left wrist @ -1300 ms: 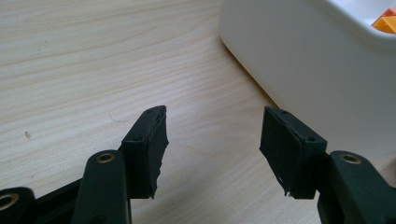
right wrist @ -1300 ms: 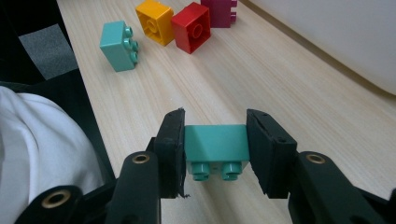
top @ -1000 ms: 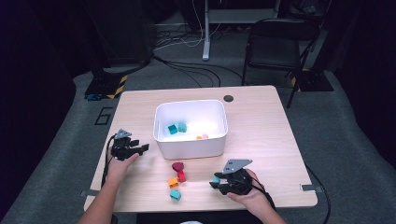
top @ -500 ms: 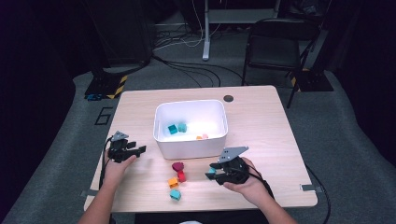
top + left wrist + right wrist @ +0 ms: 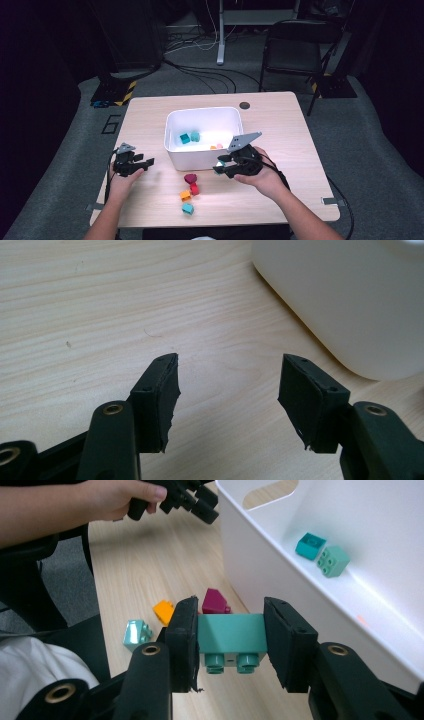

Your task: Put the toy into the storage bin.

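Beside the white bin (image 5: 200, 150), the right gripper (image 5: 230, 640) clamps a teal brick (image 5: 231, 635) above the counter (image 5: 280, 195); carry it clear over the rim before releasing. Left gripper (image 5: 227, 385) rests open, empty.

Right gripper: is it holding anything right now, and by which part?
Yes. The right gripper holds a teal brick, pads pressed on its two opposite side faces, studs pointing down. The left gripper is open, holding nothing.
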